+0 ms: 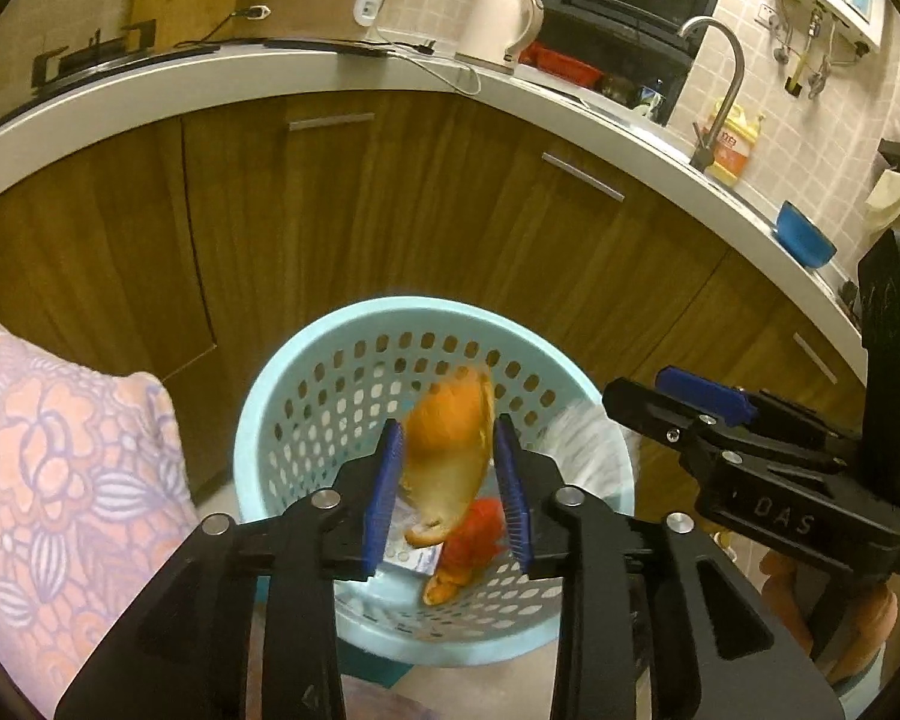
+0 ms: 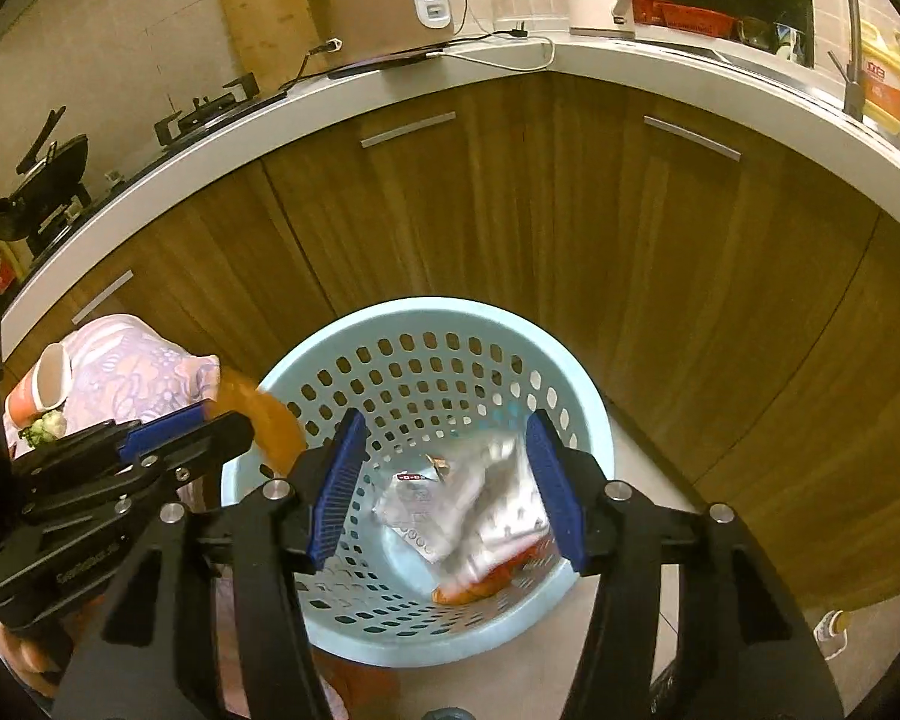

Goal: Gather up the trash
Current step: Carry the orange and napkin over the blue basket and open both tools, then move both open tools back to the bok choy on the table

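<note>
1. Far out to the left of the left fingers, a floral cloth (image 1: 60, 480) lay draped over something unseen; in the right wrist view a cup (image 2: 48, 378) lay tipped on it. That side was crowded, so there was little swing room there.

2. The left gripper (image 1: 450, 480) hung over the light-blue basket (image 1: 258, 450), fingers (image 1: 384, 492) moderately parted. An orange peel (image 1: 450, 438) sat between them, blurred. Whether the pads touched it or it hung free, I could not tell.

3. That peel looked light, curled and limp. My read: a gentle pinch across its broad middle would hold it, while the thin edge would likely tear or slip.

4. Beyond and below the left fingers, at the basket bottom, lay a red scrap (image 1: 477, 534), more peel and a flat printed packet (image 1: 414, 552).

5. The right gripper (image 2: 444, 480) hovered over the same basket (image 2: 582, 402), its fingers (image 2: 336, 486) spread wide. A crinkled silvery wrapper (image 2: 486, 504) showed blurred between them, apparently loose, nothing pinching it.

6. The wrapper looked feather-light, crackly and slick. Judged best taken at a bunched fold rather than a flat face.

7. The two grippers stood near each other over the mouth, the right one's finger (image 1: 702, 396) just right of the left fingers. The rim ringed both, leaving straight up as the safest way out.

8. Ahead of the fingers, cabinet doors (image 2: 510, 192) closed off that direction, under the worktop (image 2: 570, 60).
</note>
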Demonstrator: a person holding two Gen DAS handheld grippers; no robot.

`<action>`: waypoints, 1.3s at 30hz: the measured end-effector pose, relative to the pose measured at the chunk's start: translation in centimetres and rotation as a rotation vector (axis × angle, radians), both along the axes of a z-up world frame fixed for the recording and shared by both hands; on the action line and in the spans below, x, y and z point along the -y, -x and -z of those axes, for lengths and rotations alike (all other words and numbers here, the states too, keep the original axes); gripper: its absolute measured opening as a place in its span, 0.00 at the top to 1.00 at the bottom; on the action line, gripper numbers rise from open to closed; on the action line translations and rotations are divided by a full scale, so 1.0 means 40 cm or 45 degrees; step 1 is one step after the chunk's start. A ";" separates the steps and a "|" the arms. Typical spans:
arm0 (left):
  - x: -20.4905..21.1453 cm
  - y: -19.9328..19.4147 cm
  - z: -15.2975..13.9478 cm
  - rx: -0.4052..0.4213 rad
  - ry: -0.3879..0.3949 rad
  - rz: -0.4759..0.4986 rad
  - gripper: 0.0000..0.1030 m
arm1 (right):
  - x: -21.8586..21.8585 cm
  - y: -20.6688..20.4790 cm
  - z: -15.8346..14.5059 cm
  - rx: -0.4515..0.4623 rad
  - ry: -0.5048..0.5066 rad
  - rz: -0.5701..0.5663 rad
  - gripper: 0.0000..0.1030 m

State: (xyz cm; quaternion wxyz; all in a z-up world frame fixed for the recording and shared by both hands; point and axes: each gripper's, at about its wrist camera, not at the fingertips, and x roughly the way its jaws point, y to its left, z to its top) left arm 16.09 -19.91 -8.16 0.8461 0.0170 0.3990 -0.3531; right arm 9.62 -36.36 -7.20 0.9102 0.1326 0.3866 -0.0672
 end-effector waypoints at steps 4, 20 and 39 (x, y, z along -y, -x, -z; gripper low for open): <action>-0.021 0.007 -0.015 0.018 0.011 -0.018 0.60 | -0.008 0.001 -0.008 0.008 -0.002 -0.006 0.49; -0.208 0.048 -0.104 0.099 0.096 -0.203 0.53 | -0.162 -0.018 -0.082 0.099 0.023 -0.174 0.49; -0.526 0.116 -0.213 0.205 0.150 -0.545 0.39 | -0.437 -0.039 -0.154 0.188 0.107 -0.470 0.49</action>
